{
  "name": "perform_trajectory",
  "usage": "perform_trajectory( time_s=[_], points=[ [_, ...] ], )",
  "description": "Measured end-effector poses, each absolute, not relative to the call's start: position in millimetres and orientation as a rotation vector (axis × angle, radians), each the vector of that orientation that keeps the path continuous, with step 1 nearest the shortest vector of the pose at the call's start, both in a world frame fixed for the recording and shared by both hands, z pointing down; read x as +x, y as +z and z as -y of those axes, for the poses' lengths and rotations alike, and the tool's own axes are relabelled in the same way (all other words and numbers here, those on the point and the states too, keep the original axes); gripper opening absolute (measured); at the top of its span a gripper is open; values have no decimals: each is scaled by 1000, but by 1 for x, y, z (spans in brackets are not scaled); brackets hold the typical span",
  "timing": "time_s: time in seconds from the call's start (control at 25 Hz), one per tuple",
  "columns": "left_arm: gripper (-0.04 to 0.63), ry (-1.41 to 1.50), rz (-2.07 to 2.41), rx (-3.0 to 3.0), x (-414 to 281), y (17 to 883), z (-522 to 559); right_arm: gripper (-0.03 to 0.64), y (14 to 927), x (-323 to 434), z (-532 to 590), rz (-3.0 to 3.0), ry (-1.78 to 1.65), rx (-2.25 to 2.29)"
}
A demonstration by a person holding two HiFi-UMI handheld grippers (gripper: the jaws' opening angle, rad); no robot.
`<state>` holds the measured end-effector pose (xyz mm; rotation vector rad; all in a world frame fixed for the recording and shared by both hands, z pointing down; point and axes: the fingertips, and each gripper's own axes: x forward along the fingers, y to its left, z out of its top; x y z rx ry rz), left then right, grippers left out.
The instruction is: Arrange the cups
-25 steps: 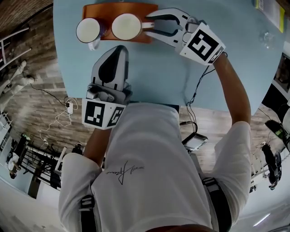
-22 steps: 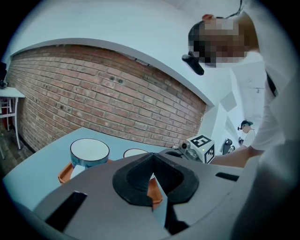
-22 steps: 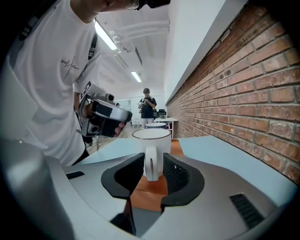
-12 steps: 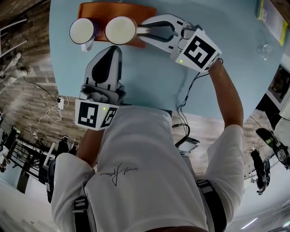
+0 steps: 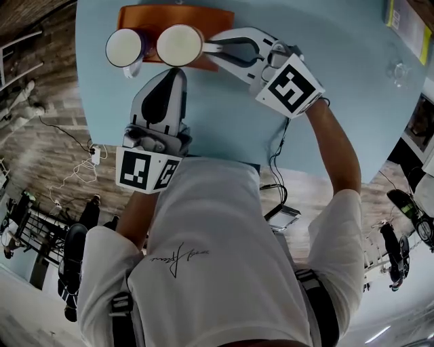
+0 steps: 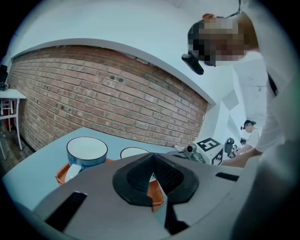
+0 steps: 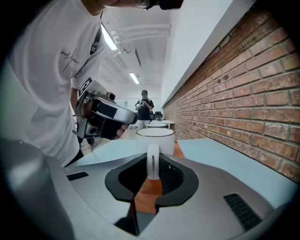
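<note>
Two cups stand on an orange tray (image 5: 218,19) at the far edge of the table. The left one is a blue cup (image 5: 123,46) (image 6: 86,153), the right one a white cup (image 5: 180,45) (image 7: 154,137). My right gripper (image 5: 207,46) (image 7: 152,160) reaches in from the right. Its jaws are closing around the white cup's handle (image 7: 153,164), which stands between the pads with a narrow gap still showing. My left gripper (image 5: 178,73) (image 6: 151,157) rests just in front of the tray, shut on nothing, and points at the gap between the cups.
The round light-blue table (image 5: 339,74) carries a small clear glass object (image 5: 397,66) and a yellow-edged item (image 5: 401,15) at the far right. A cable (image 5: 279,146) hangs from my right wrist over the near edge. A brick wall runs behind the table.
The right gripper's jaws have narrowed from wide open to close around the white cup's handle. The left gripper and both cups stay where they were.
</note>
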<state>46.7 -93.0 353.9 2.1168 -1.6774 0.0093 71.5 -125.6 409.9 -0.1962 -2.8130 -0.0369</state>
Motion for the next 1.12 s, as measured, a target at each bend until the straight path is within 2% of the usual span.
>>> perform_trajectory(
  time_s=[1.12],
  points=[
    [8,-26,1496,2268,17,339,79,64,396,86,127,2781,166,606]
  ],
)
